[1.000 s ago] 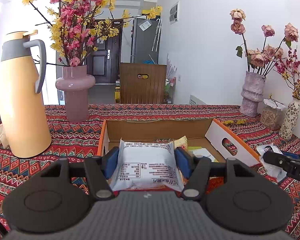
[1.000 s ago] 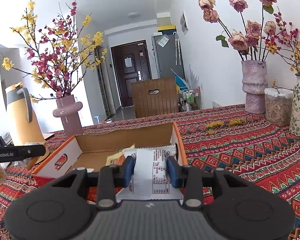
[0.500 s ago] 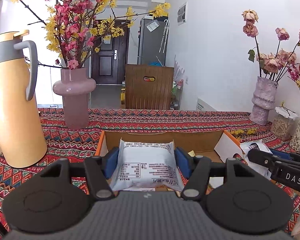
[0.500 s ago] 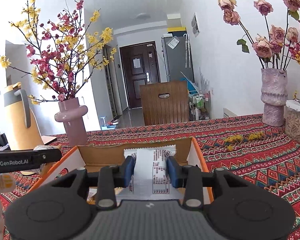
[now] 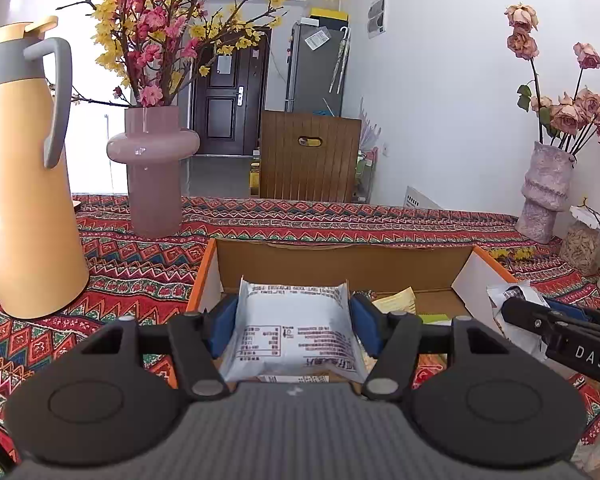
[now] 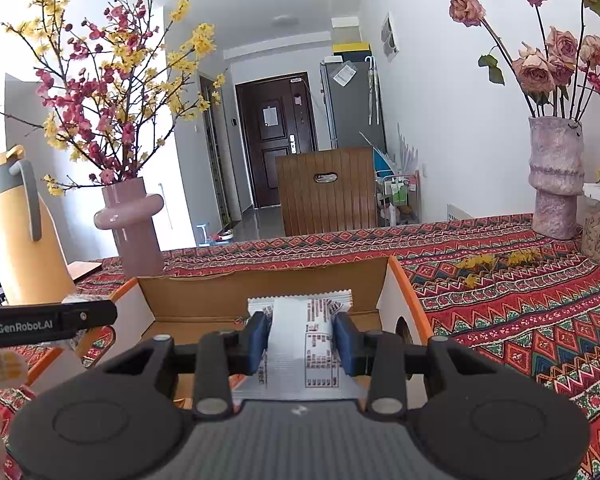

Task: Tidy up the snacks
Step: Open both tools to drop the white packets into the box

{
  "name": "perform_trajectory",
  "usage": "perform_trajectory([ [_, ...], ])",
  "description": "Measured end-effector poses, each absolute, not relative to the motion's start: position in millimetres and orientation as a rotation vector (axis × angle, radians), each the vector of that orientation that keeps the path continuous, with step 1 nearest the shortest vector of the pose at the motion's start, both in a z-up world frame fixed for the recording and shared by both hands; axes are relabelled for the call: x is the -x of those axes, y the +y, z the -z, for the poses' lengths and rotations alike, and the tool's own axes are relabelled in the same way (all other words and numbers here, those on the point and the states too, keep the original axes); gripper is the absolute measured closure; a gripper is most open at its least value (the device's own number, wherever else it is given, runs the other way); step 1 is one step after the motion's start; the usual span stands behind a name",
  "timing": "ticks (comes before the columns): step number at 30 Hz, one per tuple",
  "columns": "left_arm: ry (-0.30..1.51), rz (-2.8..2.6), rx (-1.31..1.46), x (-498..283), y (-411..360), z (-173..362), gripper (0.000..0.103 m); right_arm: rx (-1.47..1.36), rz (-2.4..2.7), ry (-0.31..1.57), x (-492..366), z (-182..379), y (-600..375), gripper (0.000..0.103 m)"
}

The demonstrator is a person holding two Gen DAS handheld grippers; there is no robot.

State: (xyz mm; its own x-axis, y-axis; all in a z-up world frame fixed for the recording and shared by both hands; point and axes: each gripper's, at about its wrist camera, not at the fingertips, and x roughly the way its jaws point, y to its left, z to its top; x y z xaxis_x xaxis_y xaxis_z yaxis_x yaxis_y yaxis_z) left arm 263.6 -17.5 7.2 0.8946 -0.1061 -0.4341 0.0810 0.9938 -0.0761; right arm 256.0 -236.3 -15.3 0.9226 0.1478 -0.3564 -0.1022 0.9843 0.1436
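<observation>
Room: white walls are enclosing a hallway with a dark door (image 5: 226,102) and a grey refrigerator (image 5: 318,68) standing well behind the cardboard box.
Surface: a table under a red patterned cloth (image 5: 132,276) is carrying the cardboard box (image 5: 340,264).
Landmark: the cardboard box, orange-edged and open at the top, is sitting on the cloth directly ahead of both grippers.
Left gripper (image 5: 292,320): its blue pads are pinching a white snack packet (image 5: 292,336) by its two sides; the packet is hanging at the near left part of the box opening, printed side facing the camera.
Right gripper (image 6: 302,338): its blue pads are pinching a narrower white snack packet (image 6: 300,344); in the right wrist view this packet is showing at the near right part of the box opening.
Box contents: a yellow wrapper (image 5: 396,300) is lying inside the box, just right of the left gripper's packet.
Thermos jug: a tan jug with a grey handle (image 5: 20,184) is standing on the cloth well left of the box.
Pink vase: a smooth pink vase (image 5: 152,168) holding red and yellow blossom branches is standing behind the box's left corner.
Textured vase: a rough mauve vase (image 6: 556,176) with dried roses is standing well right of the box, near the wall.
Jar: a clear jar with pale contents (image 5: 586,244) is standing just beside the textured vase.
Chair: a brown wooden chair back (image 5: 310,156) is showing beyond the table's far edge, behind the box.
</observation>
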Motion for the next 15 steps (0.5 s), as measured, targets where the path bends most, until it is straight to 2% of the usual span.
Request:
perform_trajectory([
  [6,0.439,0.110,0.065,-258.4,-16.7,-6.5,0.038,-0.107,-0.136,0.360,-250.9,16.0,-232.9,0.066],
  [8,0.419,0.104,0.075,-254.0,-15.1,-8.4,0.032,-0.115,-0.135,0.355,-249.9,15.7,-234.1,0.061],
  [10,0.399,0.094,0.085,-250.0,-13.4,-11.3,0.027,-0.129,-0.131,0.342,-247.6,14.7,-236.6,0.034],
  [13,0.375,0.088,0.095,-245.0,-11.6,-14.4,0.015,-0.145,-0.128,0.310,-242.2,11.7,-239.9,0.013],
  [15,0.356,0.081,0.096,-240.9,-11.6,-16.0,0.006,-0.158,-0.127,0.295,-240.2,10.8,-242.7,0.003],
])
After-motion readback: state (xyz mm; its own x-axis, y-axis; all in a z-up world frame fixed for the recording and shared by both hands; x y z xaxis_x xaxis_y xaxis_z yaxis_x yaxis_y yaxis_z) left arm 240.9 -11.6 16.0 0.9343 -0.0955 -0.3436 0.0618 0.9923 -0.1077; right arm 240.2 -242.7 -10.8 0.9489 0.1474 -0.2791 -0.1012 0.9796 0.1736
